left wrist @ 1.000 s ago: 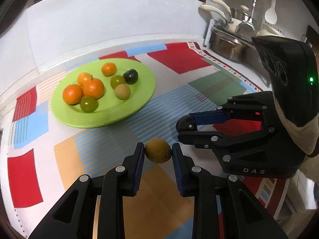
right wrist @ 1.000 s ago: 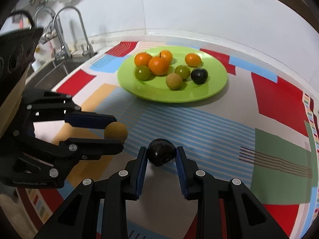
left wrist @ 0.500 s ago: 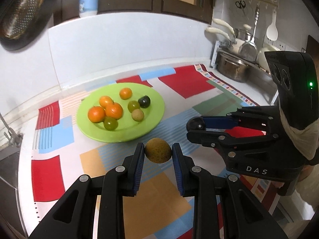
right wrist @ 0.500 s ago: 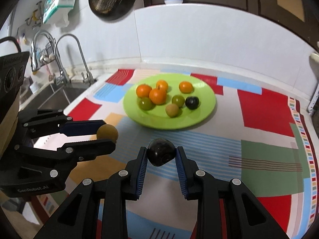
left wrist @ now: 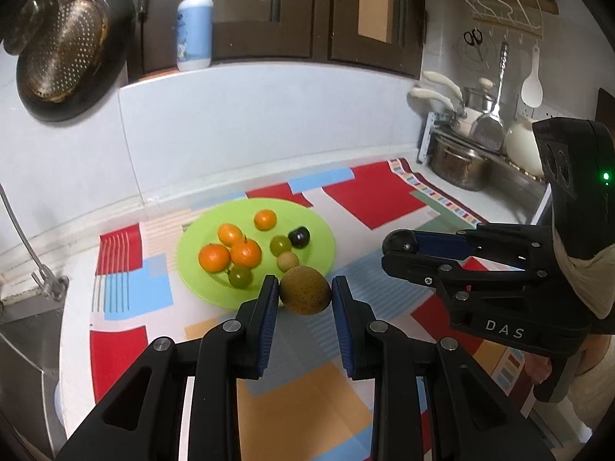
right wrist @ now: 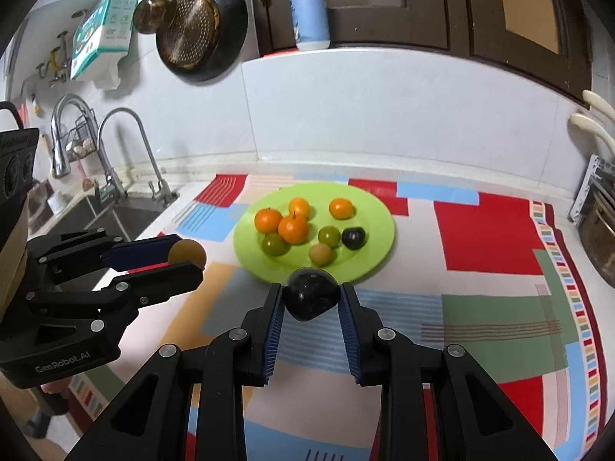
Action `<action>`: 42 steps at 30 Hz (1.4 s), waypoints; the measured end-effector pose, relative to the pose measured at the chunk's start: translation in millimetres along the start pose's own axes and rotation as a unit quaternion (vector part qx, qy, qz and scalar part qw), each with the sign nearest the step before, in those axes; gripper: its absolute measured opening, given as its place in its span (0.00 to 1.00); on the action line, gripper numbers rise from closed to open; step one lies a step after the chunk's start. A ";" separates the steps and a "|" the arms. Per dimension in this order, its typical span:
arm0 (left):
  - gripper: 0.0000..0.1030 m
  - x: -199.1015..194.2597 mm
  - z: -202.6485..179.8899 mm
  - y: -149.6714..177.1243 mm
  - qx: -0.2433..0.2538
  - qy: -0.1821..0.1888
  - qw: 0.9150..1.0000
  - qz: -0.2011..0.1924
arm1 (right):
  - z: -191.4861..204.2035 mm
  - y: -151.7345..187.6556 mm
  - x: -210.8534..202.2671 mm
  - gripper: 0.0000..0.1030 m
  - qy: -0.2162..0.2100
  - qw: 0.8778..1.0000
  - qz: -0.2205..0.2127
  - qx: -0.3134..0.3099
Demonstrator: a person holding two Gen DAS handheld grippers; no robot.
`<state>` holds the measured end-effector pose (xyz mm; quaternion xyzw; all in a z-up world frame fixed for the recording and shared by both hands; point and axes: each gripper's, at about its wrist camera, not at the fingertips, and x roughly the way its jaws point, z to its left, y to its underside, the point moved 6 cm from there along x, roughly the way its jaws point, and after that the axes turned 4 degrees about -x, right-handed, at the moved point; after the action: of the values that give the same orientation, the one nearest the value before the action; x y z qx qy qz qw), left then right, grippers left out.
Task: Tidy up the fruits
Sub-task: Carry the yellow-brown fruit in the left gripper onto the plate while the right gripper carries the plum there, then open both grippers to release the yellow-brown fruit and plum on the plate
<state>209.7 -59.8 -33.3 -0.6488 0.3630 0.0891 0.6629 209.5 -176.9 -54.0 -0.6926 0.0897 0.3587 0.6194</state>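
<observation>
My left gripper (left wrist: pixel 305 295) is shut on a brown round fruit (left wrist: pixel 305 295), held in the air above the patterned mat. My right gripper (right wrist: pixel 310 299) is shut on a dark plum (right wrist: pixel 310 299), also lifted off the mat. Each gripper shows in the other's view: the right gripper (left wrist: pixel 399 246) with the plum at its tip, the left gripper (right wrist: pixel 186 255) with the brown fruit. Beyond both lies a green plate (left wrist: pixel 319 226) (right wrist: pixel 380 238) with several oranges, two green fruits, a small tan fruit and a dark plum.
A colourful patchwork mat (right wrist: pixel 484 238) covers the counter. A sink with faucets (right wrist: pixel 115 176) lies at the left. Pots and utensils on a rack (left wrist: pixel 461 153) stand at the right. A strainer pan (left wrist: pixel 65 53) hangs on the wall; a pump bottle (left wrist: pixel 194 27) stands on the ledge.
Both grippers have risen with their fruits still gripped, and the view has tilted up. The plate and mat now look smaller and farther, and more wall and cupboard shows.
</observation>
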 end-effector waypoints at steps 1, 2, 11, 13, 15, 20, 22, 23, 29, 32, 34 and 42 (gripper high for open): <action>0.28 -0.4 0.8 -2.0 0.000 -0.001 1.000 -0.001 | -0.5 -2.8 -1.0 0.29 0.002 1.000 -0.003 0.001; 0.28 -0.5 2.5 -5.1 -0.002 -0.005 1.000 -0.004 | -0.9 -6.0 -1.5 0.29 0.004 1.000 -0.006 0.003; 0.28 6.3 14.8 -30.7 -0.010 -0.012 1.000 -0.015 | -5.0 -30.0 2.7 0.29 0.011 1.000 -0.021 0.015; 0.28 10.8 17.9 -35.9 -0.012 -0.013 1.000 -0.014 | -7.0 -35.3 6.2 0.29 0.013 1.000 -0.022 0.016; 0.28 17.9 22.3 -42.2 -0.014 -0.014 1.000 -0.013 | -9.7 -41.4 11.2 0.29 0.014 0.999 -0.023 0.018; 0.28 34.3 33.1 -53.2 -0.020 -0.016 1.000 -0.009 | -18.3 -55.1 26.7 0.29 0.022 0.999 -0.021 0.023; 0.28 41.8 35.8 -57.5 -0.019 -0.018 1.000 -0.006 | -21.7 -60.0 32.7 0.29 0.024 0.999 -0.021 0.024; 0.28 46.9 37.6 -60.4 -0.018 -0.019 1.000 -0.005 | -24.1 -62.7 37.3 0.29 0.026 0.999 -0.018 0.025; 0.28 73.3 45.5 -69.7 -0.017 -0.020 1.000 0.016 | -35.3 -74.2 58.2 0.29 0.032 0.999 -0.007 0.026; 0.28 90.8 50.8 -74.2 -0.025 -0.020 0.999 0.032 | -39.8 -77.8 69.7 0.29 0.033 0.999 0.001 0.027; 0.28 101.0 52.5 -75.7 -0.028 -0.019 0.999 0.041 | -44.5 -79.3 80.0 0.29 0.030 0.999 0.010 0.032; 0.28 142.8 63.7 -74.3 -0.041 -0.020 0.996 0.078 | -59.9 -72.1 124.5 0.29 0.019 0.997 0.057 0.044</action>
<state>379.7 -61.9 -66.2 -0.6434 0.3956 0.1684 0.6334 364.0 -176.7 -73.9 -0.6648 0.1562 0.3758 0.6264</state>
